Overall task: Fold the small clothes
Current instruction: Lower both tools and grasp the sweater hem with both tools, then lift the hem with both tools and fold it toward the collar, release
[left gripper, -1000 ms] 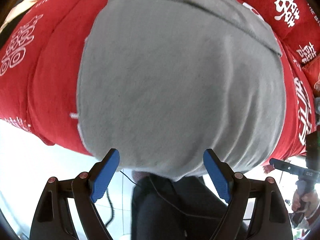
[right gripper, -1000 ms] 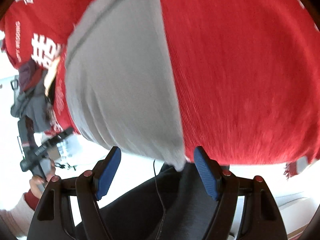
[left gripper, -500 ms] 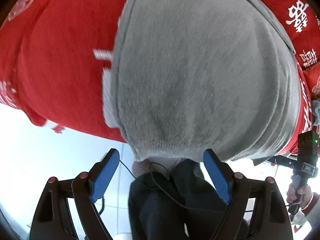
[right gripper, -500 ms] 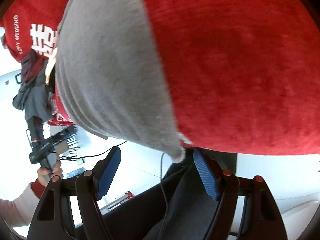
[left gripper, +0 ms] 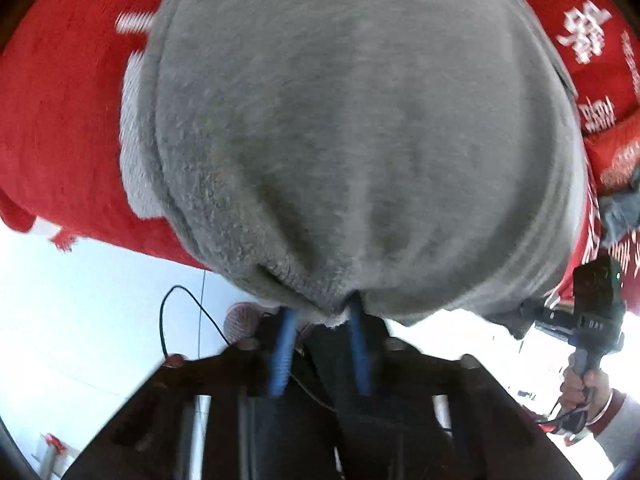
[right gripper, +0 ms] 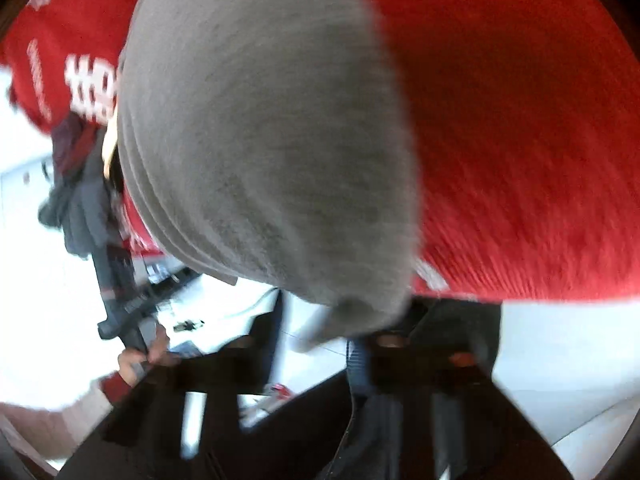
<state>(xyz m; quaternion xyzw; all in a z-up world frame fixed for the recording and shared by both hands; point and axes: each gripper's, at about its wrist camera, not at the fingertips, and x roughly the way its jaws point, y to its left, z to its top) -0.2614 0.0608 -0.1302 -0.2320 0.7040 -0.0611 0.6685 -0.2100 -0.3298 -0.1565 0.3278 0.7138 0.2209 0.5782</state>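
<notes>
I see the grey garment [left gripper: 360, 140] spread on the red cloth [left gripper: 60, 120], filling both views. My left gripper [left gripper: 322, 316] has its 2 blue pads nearly together, pinching the garment's near hem at 6 o'clock. My right gripper [right gripper: 360, 332] is blurred; I cannot tell its jaw state, though the garment's corner [right gripper: 352, 308] sits there.

Light: bright daylight, lower background blown out to white | Blur: heavy motion smear in both views | Distortion: fisheye bulge, dark vignetted corners
</notes>
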